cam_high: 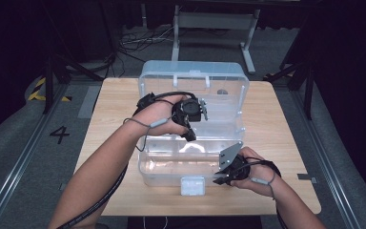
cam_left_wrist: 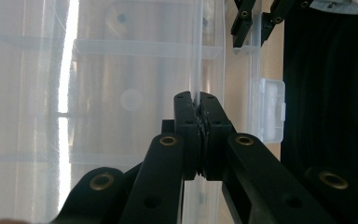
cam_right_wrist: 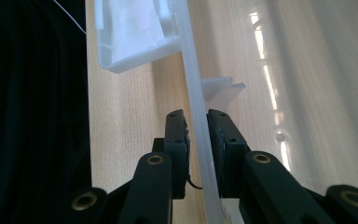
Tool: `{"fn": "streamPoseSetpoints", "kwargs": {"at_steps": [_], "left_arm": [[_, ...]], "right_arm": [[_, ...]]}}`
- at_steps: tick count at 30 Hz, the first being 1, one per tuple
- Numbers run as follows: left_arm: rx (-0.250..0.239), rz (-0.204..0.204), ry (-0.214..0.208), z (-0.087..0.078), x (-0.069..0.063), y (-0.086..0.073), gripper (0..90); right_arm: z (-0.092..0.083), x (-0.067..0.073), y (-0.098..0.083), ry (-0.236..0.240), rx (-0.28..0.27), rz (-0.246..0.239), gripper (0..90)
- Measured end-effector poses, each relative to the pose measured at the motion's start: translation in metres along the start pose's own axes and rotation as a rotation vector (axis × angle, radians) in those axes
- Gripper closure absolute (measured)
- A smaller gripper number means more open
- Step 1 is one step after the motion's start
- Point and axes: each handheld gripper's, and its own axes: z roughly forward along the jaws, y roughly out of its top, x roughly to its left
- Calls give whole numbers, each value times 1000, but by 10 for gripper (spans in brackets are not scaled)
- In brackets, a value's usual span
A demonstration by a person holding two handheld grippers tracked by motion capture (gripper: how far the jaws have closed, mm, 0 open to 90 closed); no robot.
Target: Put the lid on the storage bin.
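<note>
Standing by the table (cam_high: pixel 124 191), I see a person working on a big clear plastic box (cam_high: pixel 171 167) that lies open on it.

Nearest to the person is the front wall of the box, with its white latch (cam_high: pixel 192 185) hanging at the front edge. The right tool (cam_high: pixel 223 177) is down at that front right corner. Looking along its jaws, the thin rim (cam_right_wrist: pixel 198 135) of the box runs between them. The far jaw sits against the rim, but a small gap shows on the near side, so I would say this tool is loose around the rim and not pinching it.

A bit farther in, the left tool (cam_high: pixel 190 136) reaches down into the middle of the box. Its jaws are squeezed tight on a thin clear wall (cam_left_wrist: pixel 198 70) that stands up inside, maybe the edge of a tray or a divider. I cannot tell which.

Farthest back, the lid (cam_high: pixel 193 76) stands up, tipped away from the person, with a small dark thing near it that is too small to name.

My guess is that the step now is holding the box still while the inner part gets lifted or moved. Next, the right tool should close firmly on the rim so the box does not slide, and then the left one can pull slowly and straight.
</note>
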Motion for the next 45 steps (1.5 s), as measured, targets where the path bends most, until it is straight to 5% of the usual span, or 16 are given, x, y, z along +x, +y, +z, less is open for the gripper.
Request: {"fn": "streamPoseSetpoints", "kwargs": {"at_steps": [26,45], "left_arm": [[23,15,-28,5,-4,2,874],[45,27,-12,6,-9,5,880]], "right_arm": [[-4,3,1,-26,-18,9,793],[-41,13,6,-92,-127,9,884]]}}
